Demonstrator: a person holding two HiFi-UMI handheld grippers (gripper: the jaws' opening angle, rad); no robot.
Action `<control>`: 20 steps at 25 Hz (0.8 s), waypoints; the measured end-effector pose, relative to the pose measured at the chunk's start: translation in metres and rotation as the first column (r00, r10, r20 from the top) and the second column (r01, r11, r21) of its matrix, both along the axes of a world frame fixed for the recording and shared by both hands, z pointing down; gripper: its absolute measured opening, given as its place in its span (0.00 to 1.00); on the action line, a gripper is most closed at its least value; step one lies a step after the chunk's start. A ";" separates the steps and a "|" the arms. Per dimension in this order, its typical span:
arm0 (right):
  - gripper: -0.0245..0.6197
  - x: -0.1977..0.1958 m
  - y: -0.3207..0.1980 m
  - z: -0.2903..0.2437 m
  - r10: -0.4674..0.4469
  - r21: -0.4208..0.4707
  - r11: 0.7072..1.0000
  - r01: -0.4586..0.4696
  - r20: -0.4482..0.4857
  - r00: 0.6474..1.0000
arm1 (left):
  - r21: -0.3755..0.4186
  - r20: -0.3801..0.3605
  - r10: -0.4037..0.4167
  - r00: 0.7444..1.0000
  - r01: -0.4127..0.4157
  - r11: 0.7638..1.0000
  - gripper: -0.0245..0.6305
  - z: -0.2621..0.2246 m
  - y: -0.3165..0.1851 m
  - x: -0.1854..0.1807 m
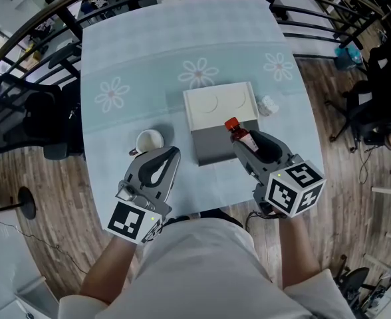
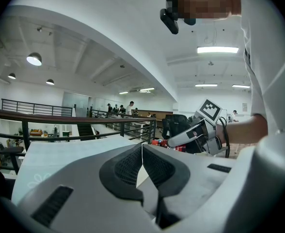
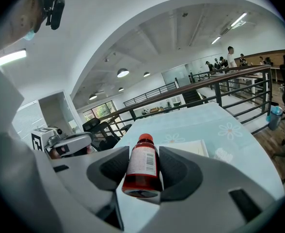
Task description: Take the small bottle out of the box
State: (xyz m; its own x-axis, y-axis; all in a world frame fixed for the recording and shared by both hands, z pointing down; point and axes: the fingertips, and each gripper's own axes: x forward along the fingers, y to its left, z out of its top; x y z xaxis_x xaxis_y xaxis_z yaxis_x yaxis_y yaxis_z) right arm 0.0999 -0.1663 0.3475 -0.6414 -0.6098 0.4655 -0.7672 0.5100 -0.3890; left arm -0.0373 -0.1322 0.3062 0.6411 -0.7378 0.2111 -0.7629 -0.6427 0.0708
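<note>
Head view first: a pale-blue desk [image 1: 182, 45] with flower prints, and on it the box [image 1: 219, 105], a white tray with two round dents and a grey panel just nearer the person. Right gripper [image 1: 247, 140] sits over that panel's right edge. Left gripper [image 1: 174, 153] hangs off to the left, near the cup [image 1: 149, 140], its fingers [image 2: 125, 166] pressed together with nothing between them. And the right fingers [image 3: 179, 171] are pinching the bottle [image 3: 143, 161] from both sides, a firm hold!

Now the bottle itself: small, dark red through the plastic, with a red screw cap and a white label with a barcode running along it. It lies tilted along the fingers, cap pointing away toward the box, base bare in the air and off the desk.

Harder to make out: label print beyond the barcode is too small to read. From above, the fingers cover the bottle's lower half, so only the cap and shoulder show. The person's torso cuts off the near desk edge. One small white lump [image 1: 268, 105] sits just beside the box's right side; I can't tell what it is.
</note>
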 end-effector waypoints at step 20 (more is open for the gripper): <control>0.36 0.000 -0.002 0.007 -0.014 -0.007 1.000 0.014 -0.009 1.000 | -0.007 -0.006 0.000 1.000 0.000 1.000 0.07 0.007 -0.003 0.003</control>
